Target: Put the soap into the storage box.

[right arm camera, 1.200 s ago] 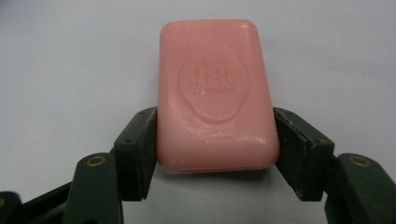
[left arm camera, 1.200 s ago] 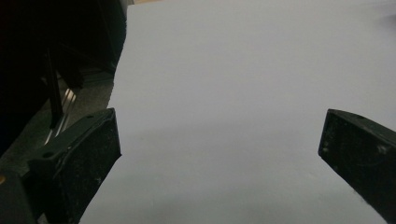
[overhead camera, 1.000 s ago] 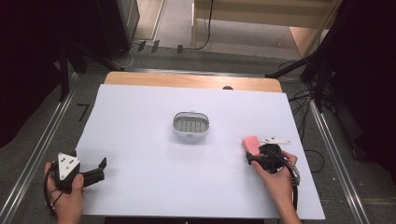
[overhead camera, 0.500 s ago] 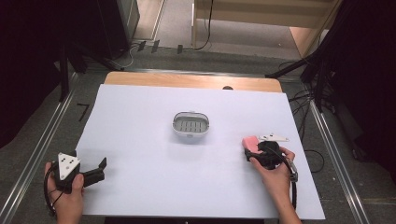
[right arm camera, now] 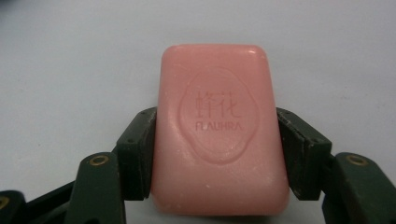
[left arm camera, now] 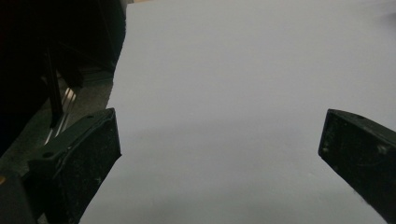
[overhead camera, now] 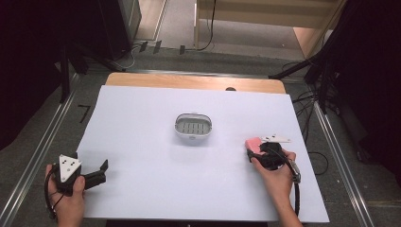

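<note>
The right claw [right arm camera: 219,154] is clenched on the pink soap [right arm camera: 219,135] near the bench's [overhead camera: 142,123] right edge, pads squeezing its long sides, likely to carry it to the dish [overhead camera: 193,126] at center, while the left claw [overhead camera: 97,172] rests released near the front-left corner.

Pink soap [right arm camera: 219,140], white table [overhead camera: 142,123], seemingly grey dish [overhead camera: 193,126]

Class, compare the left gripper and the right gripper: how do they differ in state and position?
The right gripper is shut on a pink soap bar; the left gripper stands open with nothing between its jaws. The right gripper sits nearer the soap dish than the left. Both are hand-held with black jaws.
</note>
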### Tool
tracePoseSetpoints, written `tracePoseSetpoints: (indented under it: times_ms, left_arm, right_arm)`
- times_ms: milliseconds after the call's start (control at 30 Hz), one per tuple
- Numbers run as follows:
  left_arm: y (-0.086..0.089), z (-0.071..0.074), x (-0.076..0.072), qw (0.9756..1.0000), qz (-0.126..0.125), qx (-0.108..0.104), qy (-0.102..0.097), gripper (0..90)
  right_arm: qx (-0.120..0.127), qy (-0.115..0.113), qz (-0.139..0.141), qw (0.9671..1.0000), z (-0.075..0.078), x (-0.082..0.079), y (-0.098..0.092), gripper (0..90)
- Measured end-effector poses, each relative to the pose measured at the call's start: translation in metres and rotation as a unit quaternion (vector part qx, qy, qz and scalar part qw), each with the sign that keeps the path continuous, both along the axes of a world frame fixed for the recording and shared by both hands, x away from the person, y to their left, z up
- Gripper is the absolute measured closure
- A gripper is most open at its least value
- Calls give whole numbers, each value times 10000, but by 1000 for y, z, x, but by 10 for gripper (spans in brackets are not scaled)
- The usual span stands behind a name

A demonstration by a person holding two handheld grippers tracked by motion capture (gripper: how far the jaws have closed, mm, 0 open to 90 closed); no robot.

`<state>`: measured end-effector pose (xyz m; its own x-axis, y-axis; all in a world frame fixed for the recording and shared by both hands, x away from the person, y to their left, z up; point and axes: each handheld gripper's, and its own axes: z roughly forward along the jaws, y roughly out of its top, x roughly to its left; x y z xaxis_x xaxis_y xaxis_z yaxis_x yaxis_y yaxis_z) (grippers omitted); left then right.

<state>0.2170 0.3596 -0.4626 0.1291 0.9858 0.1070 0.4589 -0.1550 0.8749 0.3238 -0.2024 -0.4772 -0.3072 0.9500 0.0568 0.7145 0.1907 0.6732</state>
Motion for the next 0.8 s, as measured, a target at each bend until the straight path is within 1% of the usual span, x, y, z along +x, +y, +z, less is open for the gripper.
tracePoseSetpoints:
  times_ms: [33, 67, 100, 167, 200, 267, 300, 333, 433, 467, 500, 533, 567, 600, 633, 733, 767, 800]
  left_arm:
    - [0, 0, 0, 10000, 0, 0, 0, 0]
    - [0, 0, 0, 10000, 0, -2, -2, 0]
    - [0, 0, 0, 10000, 3, 5, -4, 0]
    - [-1, 0, 0, 10000, 0, 12, -5, 0]
    - [-1, 0, 0, 10000, 0, 12, -5, 0]
    - [0, 0, 0, 10000, 0, 16, -7, 0]
    - [0, 0, 0, 10000, 1, 17, -2, 0]
    - [-1, 0, 0, 10000, 0, 15, 0, 0]
    - [-1, 0, 1, 10000, 1, 11, 3, 0]
    - [-1, 0, 1, 10000, 1, 11, 3, 0]
    - [0, 0, 0, 10000, 1, 12, -1, 0]
    - [0, 0, 0, 10000, 0, 9, 0, 0]
    - [0, 0, 0, 10000, 0, 9, 0, 0]
    - [0, 0, 0, 10000, -3, 7, -1, 0]
    - [0, 0, 0, 10000, -3, 7, -1, 0]
    - [0, 0, 0, 10000, -11, 9, 8, 0]
    - [0, 0, 0, 10000, -12, 5, 8, 0]
    - [0, 0, 0, 10000, -12, 5, 8, 0]
  right_arm:
    - [0, 0, 0, 10000, 0, 0, 0, 386]
    - [76, 48, 50, 9999, 1, 1, -2, 387]
    - [76, 48, 50, 9999, 1, 1, -2, 387]
    - [26, 27, 195, 9998, 2, 1, -4, 388]
    - [26, 27, 195, 9998, 2, 1, -4, 388]
    - [-19, 25, 354, 9994, 3, 2, -3, 387]
    - [-52, -29, 526, 9986, 6, 3, -1, 387]
    - [-72, -57, 625, 9980, 9, 3, 0, 387]
    - [-20, -96, 902, 9959, 16, 5, 5, 387]
    - [-20, -96, 902, 9959, 16, 5, 5, 387]
    - [-58, -157, 1094, 9939, 20, 6, 9, 387]
    - [-78, -190, 1179, 9928, 22, 7, 11, 387]
    - [-78, -190, 1179, 9928, 22, 7, 11, 387]
    - [-115, -248, 1352, 9904, 26, 8, 15, 387]
    - [-115, -248, 1352, 9904, 26, 8, 15, 387]
    - [-140, -310, 1582, 9868, 31, 11, 21, 387]
    - [-185, -336, 1775, 9834, 34, 13, 25, 387]
    - [-185, -336, 1775, 9834, 34, 13, 25, 387]
